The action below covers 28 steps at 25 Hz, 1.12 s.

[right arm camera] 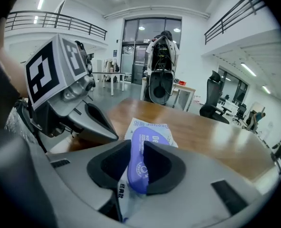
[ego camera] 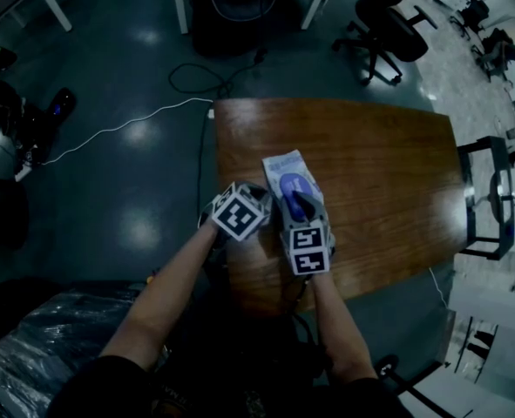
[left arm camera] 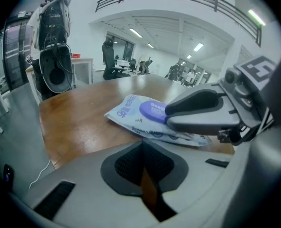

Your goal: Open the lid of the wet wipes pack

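Note:
The wet wipes pack (ego camera: pixel 285 171) lies flat near the front edge of the wooden table (ego camera: pixel 388 172), white and blue with a purple oval lid (ego camera: pixel 294 187). My right gripper (ego camera: pixel 303 207) is shut on that lid: in the right gripper view the purple lid (right arm camera: pixel 141 161) stands on edge, pressed between both pads, with the pack (right arm camera: pixel 154 127) stretching away behind. My left gripper (ego camera: pixel 264 197) sits just left of the pack, shut, with nothing between its pads. In the left gripper view the pack (left arm camera: pixel 130 112) and the lid (left arm camera: pixel 152 110) lie ahead, with the right gripper's fingers (left arm camera: pixel 197 112) over the lid.
The table's front edge lies right under both hands. A black office chair (ego camera: pixel 386 26) stands beyond the far right corner. A white cable (ego camera: pixel 122 129) runs across the dark floor at the left. A white frame (ego camera: pixel 499 200) stands to the table's right.

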### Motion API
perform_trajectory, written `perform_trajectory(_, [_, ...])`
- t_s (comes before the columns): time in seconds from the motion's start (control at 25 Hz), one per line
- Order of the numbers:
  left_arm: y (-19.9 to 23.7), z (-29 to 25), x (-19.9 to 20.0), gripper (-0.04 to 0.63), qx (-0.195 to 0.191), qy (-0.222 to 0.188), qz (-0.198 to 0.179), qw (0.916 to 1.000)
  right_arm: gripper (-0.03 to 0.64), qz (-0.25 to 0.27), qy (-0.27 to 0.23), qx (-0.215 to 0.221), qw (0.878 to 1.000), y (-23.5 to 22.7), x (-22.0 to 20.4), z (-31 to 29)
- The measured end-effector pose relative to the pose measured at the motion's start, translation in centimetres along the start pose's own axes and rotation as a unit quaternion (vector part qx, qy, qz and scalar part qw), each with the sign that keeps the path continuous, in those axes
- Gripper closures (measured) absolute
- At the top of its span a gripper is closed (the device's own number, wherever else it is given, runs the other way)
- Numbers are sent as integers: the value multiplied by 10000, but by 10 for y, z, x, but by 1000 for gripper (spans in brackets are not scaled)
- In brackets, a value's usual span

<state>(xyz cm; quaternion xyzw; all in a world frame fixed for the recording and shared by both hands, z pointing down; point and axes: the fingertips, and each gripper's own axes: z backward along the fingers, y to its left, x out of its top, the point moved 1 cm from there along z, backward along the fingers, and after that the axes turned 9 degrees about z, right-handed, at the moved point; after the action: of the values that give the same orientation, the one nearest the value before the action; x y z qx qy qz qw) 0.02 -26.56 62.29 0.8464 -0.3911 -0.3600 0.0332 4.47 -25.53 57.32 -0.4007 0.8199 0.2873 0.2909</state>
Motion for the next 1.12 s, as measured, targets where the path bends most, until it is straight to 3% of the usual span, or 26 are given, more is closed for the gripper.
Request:
perform_trajectory(0.24, [-3, 1, 0, 591, -14, 126, -29, 9999, 525, -272, -22, 344, 9990, -11, -9, 2])
perform_trajectory(0.44, [-10, 3, 29, 591, -12, -307, -12, 9995, 526, -620, -76, 549, 9965, -13, -11, 1])
perform_trajectory(0.68, [-15, -14, 27, 591, 97, -118, -17, 9999, 528, -1191, -97, 799, 9896, -23, -17, 1])
perform_trajectory(0.72, [-15, -16, 23, 591, 118, -46, -4, 9999, 614, -1320, -88, 793, 9880, -26, -20, 2])
perform_trajectory(0.76, [-15, -17, 20, 591, 144, 17, 12, 9999, 615, -1383, -76, 788, 9872, -29, -21, 2])
perform_trajectory(1.0, [-11, -13, 18, 591, 113, -2, 63, 9999, 597, -638, -38, 452, 9969, -21, -18, 5])
perform_trajectory(1.12, [-11, -11, 20, 591, 145, -19, 53, 9999, 477, -283, -130, 329, 9990, -18, -13, 7])
